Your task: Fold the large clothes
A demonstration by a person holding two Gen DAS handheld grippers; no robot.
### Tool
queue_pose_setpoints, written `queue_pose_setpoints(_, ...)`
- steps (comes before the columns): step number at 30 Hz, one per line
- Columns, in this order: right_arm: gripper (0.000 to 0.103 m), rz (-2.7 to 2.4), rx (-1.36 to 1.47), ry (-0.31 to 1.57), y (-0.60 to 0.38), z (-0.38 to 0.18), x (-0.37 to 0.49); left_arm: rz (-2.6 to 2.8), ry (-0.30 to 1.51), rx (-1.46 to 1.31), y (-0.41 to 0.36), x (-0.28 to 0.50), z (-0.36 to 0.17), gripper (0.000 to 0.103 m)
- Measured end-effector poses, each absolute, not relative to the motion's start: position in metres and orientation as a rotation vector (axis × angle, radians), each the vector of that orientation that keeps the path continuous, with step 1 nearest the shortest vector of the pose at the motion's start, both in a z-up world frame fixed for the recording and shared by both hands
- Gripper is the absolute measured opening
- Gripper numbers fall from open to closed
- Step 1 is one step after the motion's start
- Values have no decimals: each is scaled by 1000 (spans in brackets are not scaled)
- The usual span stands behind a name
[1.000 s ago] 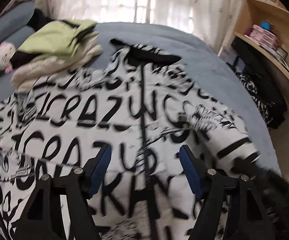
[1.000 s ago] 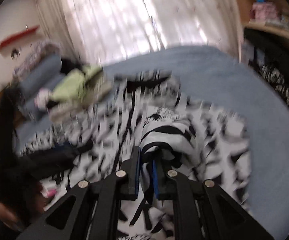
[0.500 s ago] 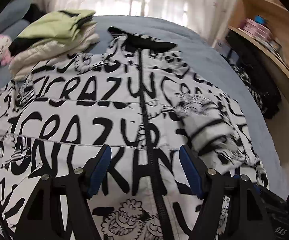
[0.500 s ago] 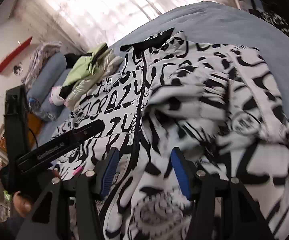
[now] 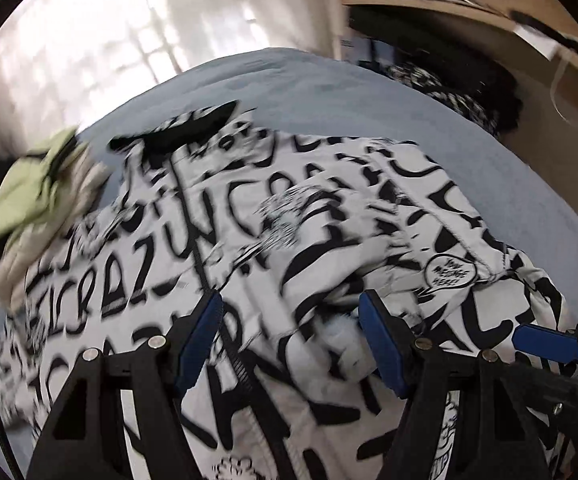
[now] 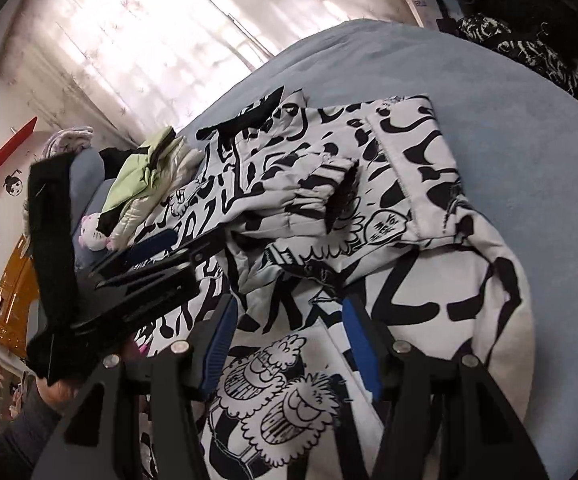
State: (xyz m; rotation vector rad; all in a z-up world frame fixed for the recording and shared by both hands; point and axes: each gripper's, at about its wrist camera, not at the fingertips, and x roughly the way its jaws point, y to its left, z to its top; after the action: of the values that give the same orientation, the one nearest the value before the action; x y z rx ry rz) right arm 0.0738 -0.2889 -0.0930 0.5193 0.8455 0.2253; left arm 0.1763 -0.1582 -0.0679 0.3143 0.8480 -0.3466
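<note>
Item: printed jacket [image 6: 369, 208] — spread mid-bed [image 6: 529, 128], zip up; one sleeve [image 6: 301, 196] folded across chest, other folds outstanding. Right gripper [image 6: 285, 344] just opened, empty; left gripper [image 5: 289, 344] unclenched, empty. Folded clothes pile [image 6: 149, 176] toward bed's head.

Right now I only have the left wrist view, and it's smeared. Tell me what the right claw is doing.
Observer: The right claw has just been opening. Its jaws stand apart over the jacket, with nothing pinched between them.
Operator: Report the sleeve.
Observer: The sleeve lies folded across the jacket's front, its dark cuff opening beside a speech-bubble print.
Operator: Check beside the folded pile.
Observer: A pink-and-white plush toy sits against the folded pile.
</note>
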Motion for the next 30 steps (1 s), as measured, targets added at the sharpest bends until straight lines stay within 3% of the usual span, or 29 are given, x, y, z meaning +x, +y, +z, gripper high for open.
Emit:
queue_pose_setpoints(8, 55, 190, 526, 858, -297, -103, 74, -450, 888, 582, -214, 192, -105, 69)
queue_pose_setpoints(11, 55, 180, 536, 862, -303, -108, 72, -484, 938, 596, -221, 199, -118, 70)
queue_pose_setpoints(14, 55, 140, 521, 858, -309, -109, 69, -486, 970, 618, -231, 207, -130, 77)
queue_pose_setpoints(19, 55, 134, 537, 843, -315, -109, 68, -460, 988, 596, -240, 220, -140, 77)
queue_pose_setpoints(21, 55, 134, 541, 844, -316, -110, 67, -450, 977, 572, -240, 225, -139, 65)
queue_pose_setpoints(22, 55, 136, 545, 844, -316, -111, 68, -434, 970, 568, -239, 229, -137, 44)
queue_pose_setpoints(25, 55, 136, 548, 846, -316, -111, 68, -404, 951, 490, -225, 241, -122, 13)
queue_pose_setpoints(30, 55, 141, 569, 839, -321, -112, 65, -342, 849, 172, -161, 253, -75, 12)
